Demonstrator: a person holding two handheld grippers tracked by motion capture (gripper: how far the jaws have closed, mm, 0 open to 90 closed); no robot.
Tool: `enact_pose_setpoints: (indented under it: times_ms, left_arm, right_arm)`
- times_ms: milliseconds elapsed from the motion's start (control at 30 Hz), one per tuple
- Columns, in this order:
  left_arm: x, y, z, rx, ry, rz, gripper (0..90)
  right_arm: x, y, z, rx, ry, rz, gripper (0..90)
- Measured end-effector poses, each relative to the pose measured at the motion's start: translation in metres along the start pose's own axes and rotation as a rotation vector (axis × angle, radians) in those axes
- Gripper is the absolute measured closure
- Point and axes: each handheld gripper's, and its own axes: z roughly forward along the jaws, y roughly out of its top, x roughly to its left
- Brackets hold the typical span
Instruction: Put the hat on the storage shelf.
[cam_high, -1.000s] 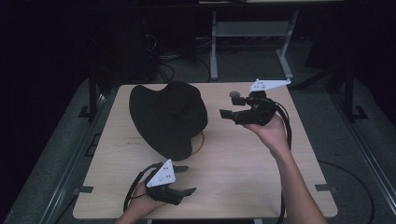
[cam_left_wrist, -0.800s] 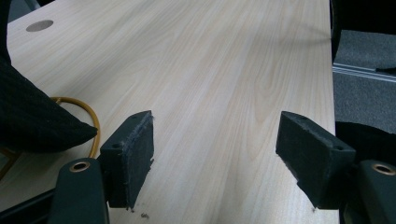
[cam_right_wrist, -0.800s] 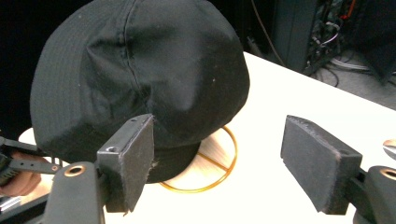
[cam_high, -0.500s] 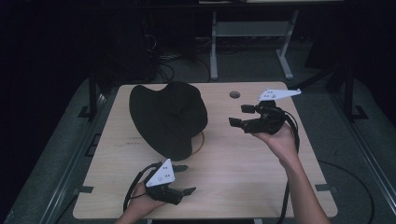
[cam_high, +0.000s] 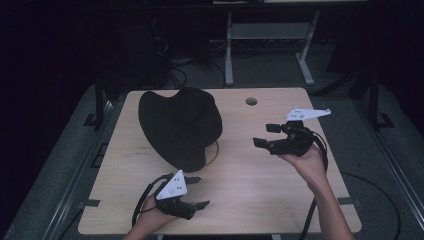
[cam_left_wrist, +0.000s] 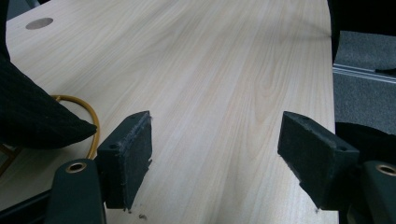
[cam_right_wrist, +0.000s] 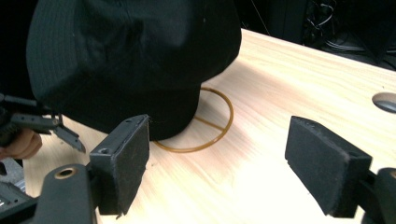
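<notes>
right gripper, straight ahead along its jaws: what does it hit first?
Most likely the black hat, low on its side, where it sits on the yellow wire stand. The right gripper is open and points left at it over bare table; height is uncertain.

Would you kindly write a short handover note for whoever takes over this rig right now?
Left gripper: open, empty, low over the near edge of the table, jaws pointing right.
Right gripper: open, empty, held above the table's right half, jaws pointing left toward the hat.
Black hat: sits on a tan wire ring stand on the far left of the table; neither gripper touches it.
Done: the hat is resting over the stand.
Left: I cannot tell from here whether the hat needs more adjusting; check how it is seated before closing either gripper on it.
</notes>
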Motion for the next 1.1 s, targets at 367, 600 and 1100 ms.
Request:
enact_pose_setpoints:
  times_ms: [367, 600, 1100]
  left_arm:
    - [0.0, 0.0, 0.0, 0.004, 0.002, -0.007, 25.3]
    - [0.0, 0.0, 0.0, 0.005, 0.005, -0.009, 25.3]
    - [0.001, -0.001, -0.001, -0.002, 0.013, -0.01, 25.2]
  right_arm:
    - [0.005, -0.025, -0.008, 0.006, -0.001, 0.006, 21.7]
    - [0.006, -0.04, -0.015, 0.007, -0.002, 0.014, 21.6]
    - [0.005, -0.068, -0.029, 0.002, -0.027, 0.042, 20.6]
